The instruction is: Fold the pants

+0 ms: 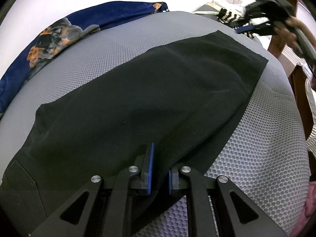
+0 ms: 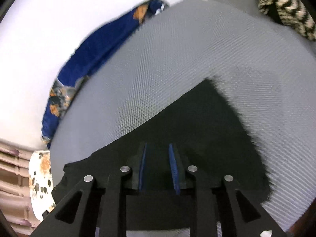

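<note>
A grey mesh-textured mattress (image 1: 256, 158) fills most of both views, its honeycomb surface running from the near edge to a white wall behind. The black pants (image 1: 148, 90) lie spread flat across it as one long dark panel, stretching in the left wrist view from the lower left corner, where a stitched pocket edge shows, up to a squared end near the upper right. In the right wrist view the pants (image 2: 197, 138) cover the lower middle of the mattress (image 2: 177, 59), with one cut edge running diagonally and a pointed corner reaching up toward the centre; that picture is blurred.

Along the far left side of the mattress a dark blue blanket (image 1: 49, 45) with orange and grey print is bunched against the wall. At the far end a black-and-cream zigzag knit (image 1: 229, 16) rests beside other piled items.

The left gripper (image 1: 159, 172) sits low over the near edge of the pants, its blue-padded fingers drawn almost together with a fold of the black cloth rising between them, so it has the fabric pinched. The right gripper (image 2: 159, 169) hangs over the dark cloth with a narrow gap between its blue pads; the pants lie beneath and between the fingers, but the pads do not press on them. The same tool appears blurred at the upper right of the left wrist view (image 1: 243, 28), held by a person's hand (image 1: 290, 29).
</note>
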A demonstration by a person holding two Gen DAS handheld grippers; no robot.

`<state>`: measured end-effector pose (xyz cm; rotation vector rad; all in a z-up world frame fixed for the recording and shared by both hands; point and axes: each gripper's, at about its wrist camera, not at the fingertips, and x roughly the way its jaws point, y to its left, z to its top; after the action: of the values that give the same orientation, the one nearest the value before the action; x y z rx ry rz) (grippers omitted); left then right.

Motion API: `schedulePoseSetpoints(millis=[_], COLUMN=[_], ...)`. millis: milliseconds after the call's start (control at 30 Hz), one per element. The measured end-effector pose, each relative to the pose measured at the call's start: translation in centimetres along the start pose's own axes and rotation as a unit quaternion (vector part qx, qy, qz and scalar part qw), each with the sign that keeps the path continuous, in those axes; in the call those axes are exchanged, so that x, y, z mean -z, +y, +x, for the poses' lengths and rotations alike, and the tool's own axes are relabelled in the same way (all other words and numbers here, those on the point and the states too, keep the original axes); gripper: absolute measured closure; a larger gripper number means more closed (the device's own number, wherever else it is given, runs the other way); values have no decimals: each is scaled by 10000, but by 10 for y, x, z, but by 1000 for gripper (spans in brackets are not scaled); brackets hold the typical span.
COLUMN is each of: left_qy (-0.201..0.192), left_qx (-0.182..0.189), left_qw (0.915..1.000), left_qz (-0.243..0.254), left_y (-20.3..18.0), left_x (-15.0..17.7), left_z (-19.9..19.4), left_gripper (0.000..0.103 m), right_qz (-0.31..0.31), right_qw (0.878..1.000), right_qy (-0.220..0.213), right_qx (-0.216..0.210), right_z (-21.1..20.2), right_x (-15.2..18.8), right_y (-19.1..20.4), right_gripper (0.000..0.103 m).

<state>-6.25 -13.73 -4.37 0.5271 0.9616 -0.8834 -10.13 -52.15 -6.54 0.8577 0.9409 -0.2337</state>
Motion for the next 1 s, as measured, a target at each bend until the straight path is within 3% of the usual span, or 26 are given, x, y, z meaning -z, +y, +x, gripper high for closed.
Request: schedulePoseSetpoints(millis=[133, 400, 667, 733, 767, 900, 1000], left_qy=[4, 88, 136, 151, 154, 182, 191], left_qx=[23, -59, -219, -240, -250, -257, -162], left_qw=[10000, 9999, 9995, 9995, 9994, 9993, 9994], left_qz=[-10, 126, 167, 167, 164, 204, 245], left_y=[0, -3, -8, -9, -10, -12, -14], left_x=[0, -3, -5, -5, -5, -5, -4], left_z=[-1, -1, 0, 0, 0, -1, -2], left_gripper=[91, 91, 90, 90, 90, 91, 91], right_qz=[185, 1202, 1836, 1892, 1815, 1336, 904], right_qw=[9992, 9914, 9815, 9803, 9815, 9879, 9891], right_qy=[-292, -327, -523, -556, -612, -684, -779], right_qx=[225, 389, 163, 52, 58, 377, 859], right_z=[-40, -49, -40, -40, -42, -50, -52], right_x=[35, 97, 89, 86, 84, 76, 73], right_y=[-26, -86, -120, -121, -117, -97, -78], right_gripper=[81, 81, 81, 86, 95, 96, 98])
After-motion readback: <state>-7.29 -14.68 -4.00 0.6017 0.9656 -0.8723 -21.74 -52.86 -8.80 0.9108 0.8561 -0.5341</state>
